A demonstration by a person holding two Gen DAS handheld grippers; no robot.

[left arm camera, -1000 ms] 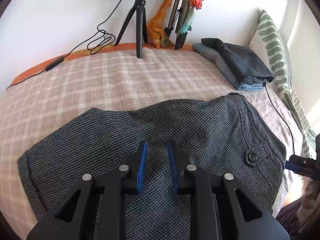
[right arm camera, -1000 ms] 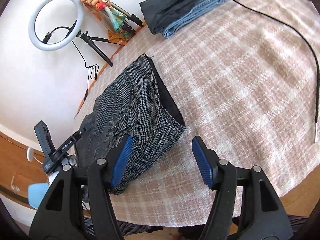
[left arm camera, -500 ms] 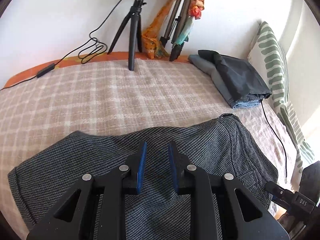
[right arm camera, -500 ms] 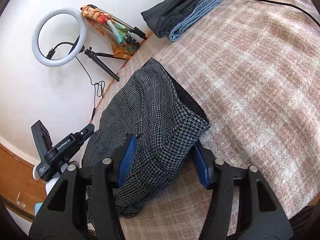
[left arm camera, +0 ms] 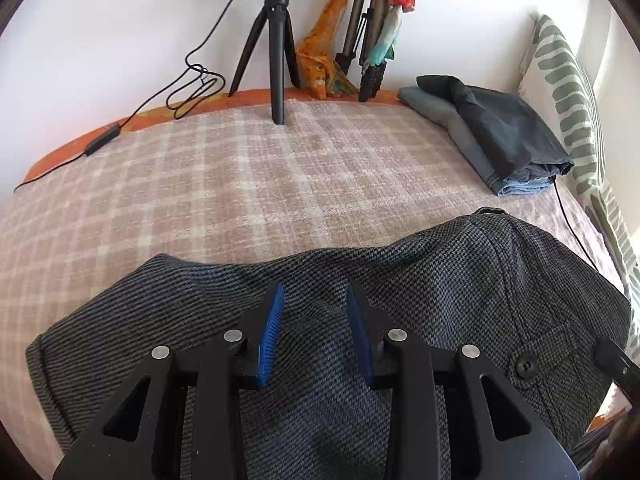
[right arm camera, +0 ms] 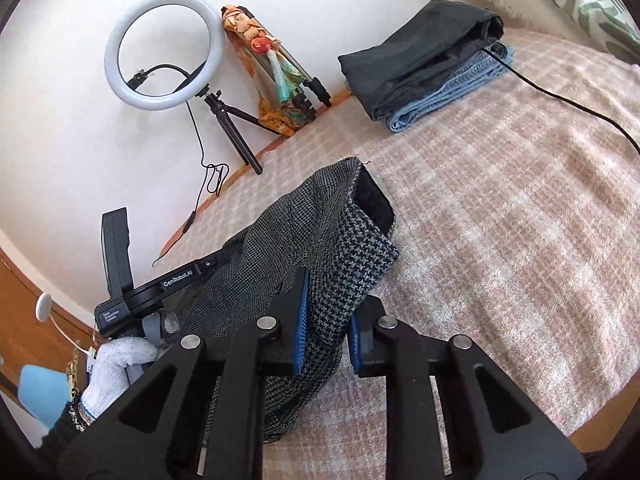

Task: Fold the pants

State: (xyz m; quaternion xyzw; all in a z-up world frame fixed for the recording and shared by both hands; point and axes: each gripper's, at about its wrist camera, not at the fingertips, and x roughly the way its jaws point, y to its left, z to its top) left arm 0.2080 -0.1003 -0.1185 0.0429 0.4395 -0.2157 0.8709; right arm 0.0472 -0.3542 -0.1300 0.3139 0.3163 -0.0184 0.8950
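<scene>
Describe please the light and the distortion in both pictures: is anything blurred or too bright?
Left wrist view: bright even daylight, sharp; fisheye bends the bed's far edge; dark corners. Right wrist view: tilted, white wall nearly washed out; houndstooth pants stay sharp.

Bed (left arm camera: pixel 248 184) with pink-and-cream plaid woven cover. Grey houndstooth wool pants (left arm camera: pixel 400 280) lie directly beneath the left claw (left arm camera: pixel 314 330). Beyond it, to the right: stacked folded dark and blue garments (left arm camera: pixel 496 136). Straight beyond: black tripod (left arm camera: pixel 276 60).
</scene>
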